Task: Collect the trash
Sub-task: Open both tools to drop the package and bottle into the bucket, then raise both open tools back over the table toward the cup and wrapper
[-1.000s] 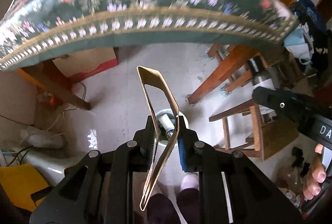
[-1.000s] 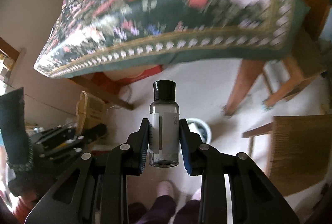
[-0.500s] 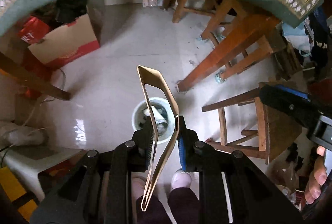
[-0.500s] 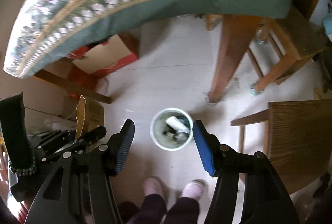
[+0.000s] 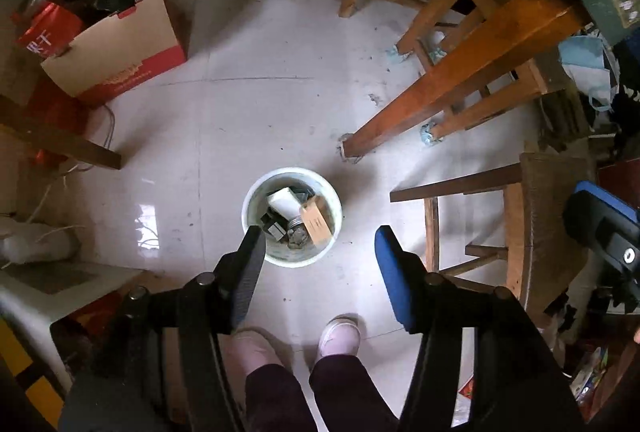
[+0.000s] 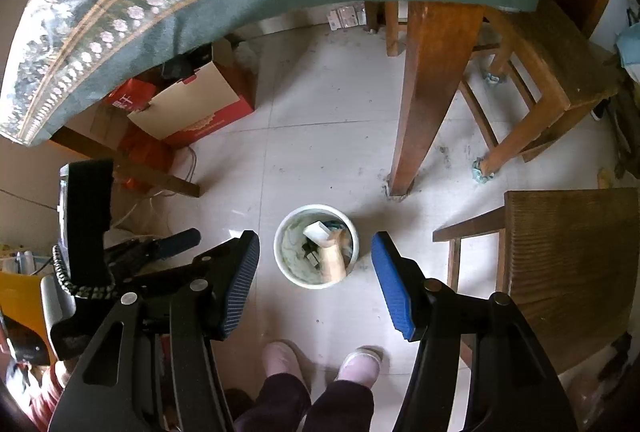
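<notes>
Two hand-held grippers point down at a tiled floor w/ a small white bin point(image 5: 256, 200) below. Left gripper point(image 5: 318, 246): jaws opening, nothing between them. Right gripper point(image 6: 315, 255): jaws wide, empty. Inside the bin: a brown cardboard box point(image 5: 317, 220), a white carton point(image 5: 283, 201), other bits. Bin stands near a wooden table leg point(image 6: 430, 95); person's pink slippers point(image 6: 359, 364) just behind it.
</notes>
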A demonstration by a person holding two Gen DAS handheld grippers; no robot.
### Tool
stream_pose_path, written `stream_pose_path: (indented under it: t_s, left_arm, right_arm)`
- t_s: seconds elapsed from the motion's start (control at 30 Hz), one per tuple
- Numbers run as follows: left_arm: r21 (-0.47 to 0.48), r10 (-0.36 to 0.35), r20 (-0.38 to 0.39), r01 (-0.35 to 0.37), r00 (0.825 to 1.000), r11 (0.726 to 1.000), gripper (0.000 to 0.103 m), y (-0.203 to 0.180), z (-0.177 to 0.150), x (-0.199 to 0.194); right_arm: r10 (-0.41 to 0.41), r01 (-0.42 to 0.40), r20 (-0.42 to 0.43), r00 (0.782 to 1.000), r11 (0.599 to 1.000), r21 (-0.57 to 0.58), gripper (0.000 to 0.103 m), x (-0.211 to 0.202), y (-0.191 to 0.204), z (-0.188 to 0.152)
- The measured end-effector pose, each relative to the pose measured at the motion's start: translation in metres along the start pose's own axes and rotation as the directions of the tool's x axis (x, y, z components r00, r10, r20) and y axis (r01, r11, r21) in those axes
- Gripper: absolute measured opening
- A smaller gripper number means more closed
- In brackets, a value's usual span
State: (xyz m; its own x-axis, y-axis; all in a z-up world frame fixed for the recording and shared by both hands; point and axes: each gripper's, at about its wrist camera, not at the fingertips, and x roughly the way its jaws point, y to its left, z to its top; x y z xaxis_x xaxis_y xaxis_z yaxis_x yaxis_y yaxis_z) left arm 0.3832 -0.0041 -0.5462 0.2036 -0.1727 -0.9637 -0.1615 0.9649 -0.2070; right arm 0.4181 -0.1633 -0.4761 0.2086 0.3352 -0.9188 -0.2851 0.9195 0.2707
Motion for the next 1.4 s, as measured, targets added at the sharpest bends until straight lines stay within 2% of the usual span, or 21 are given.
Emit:
stream_pose_path:
  t_s: [0.17,0.33,0.53,0.7,0.8,1.03,1.17,1.33,1.4]
  left_arm:
    - [0.012,0.014,0.033,-0.014,0.999,1.0,0.056,0.0,0.0,-0.04]
    - [0.02,0.025,0.106,-0.027,0.994,0.999,0.056,-0.004,0.002,-0.107]
    - [0.025,0.043,0.192,-0.049,0.98,0.999,0.056,-0.004,0.0,-0.193]
    - [0.033,0.033,0.286,-0.044,0.958,0.998,0.056,-0.004,-0.006,-0.273]
    - [0.035,0.004,0.354,-0.017,0.935,0.999,0.056,-0.003,-0.009,-0.323]
    - [0.097,-0.027,0.495,-0.025,0.869,0.995,0.056,-0.012,-0.022,-0.424]
    - [0.13,-0.041,0.556,-0.038,0.83,0.991,0.056,-0.011,-0.032,-0.468]
    - [0.168,-0.086,0.63,-0.028,0.772,0.985,0.057,-0.003,-0.045,-0.515]
    - [0.184,-0.097,0.662,-0.035,0.743,0.982,0.058,-0.001,-0.053,-0.53]
  right_arm:
    - [-0.006,0.006,0.022,1.0,1.0,-0.01,0.054,-0.022,0.007,0.005]
    - [-0.008,0.01,0.066,0.998,1.0,-0.024,0.054,-0.068,0.027,0.013]
    - [-0.014,0.022,0.134,0.991,0.998,-0.062,0.054,-0.136,0.059,0.02]
    - [-0.018,0.038,0.2,0.98,0.995,-0.095,0.054,-0.193,0.085,0.022]
    - [-0.028,0.056,0.242,0.97,0.992,-0.109,0.054,-0.225,0.099,0.022]
    - [-0.028,0.067,0.346,0.938,0.993,-0.101,0.054,-0.291,0.136,0.013]
    - [-0.032,0.08,0.429,0.903,0.992,-0.093,0.054,-0.332,0.157,0.008]
    - [-0.041,0.096,0.517,0.855,0.992,-0.081,0.055,-0.366,0.18,0.0]
    - [-0.05,0.111,0.551,0.833,0.991,-0.078,0.055,-0.378,0.189,-0.004]
